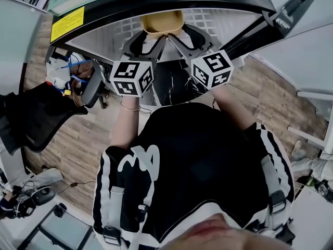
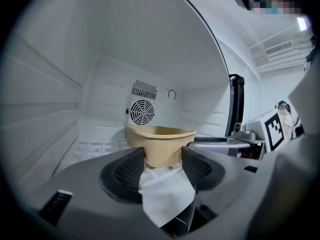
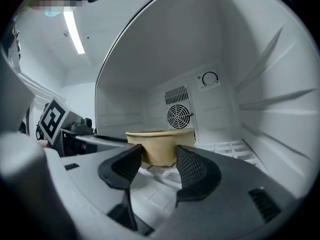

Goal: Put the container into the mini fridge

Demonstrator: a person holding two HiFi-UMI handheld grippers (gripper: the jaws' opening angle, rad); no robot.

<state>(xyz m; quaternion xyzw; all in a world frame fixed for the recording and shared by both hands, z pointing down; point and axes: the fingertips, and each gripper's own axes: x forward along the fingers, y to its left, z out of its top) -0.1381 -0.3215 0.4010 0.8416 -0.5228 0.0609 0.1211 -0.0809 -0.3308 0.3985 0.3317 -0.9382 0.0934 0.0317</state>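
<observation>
Container [image 1: 162, 21] sits on floor of mini fridge [image 3: 280, 84], well inside, fan [image 3: 179, 117] on far wall behind. Left gripper [image 2: 163, 155] and right gripper [image 3: 159, 153] flank its near side, jaws spread, released. Judged: set deep so closing clears it.

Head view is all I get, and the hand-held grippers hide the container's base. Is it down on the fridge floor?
Observer: Right gripper view shows the container resting on the fridge floor.
Operator: Is the right hand-held gripper pinching it?
Observer: No, its jaws stand apart, the container beyond their tips.
Operator: And the left?
Observer: The left hand-held gripper also stands open, a white sheet lying between its jaws.
</observation>
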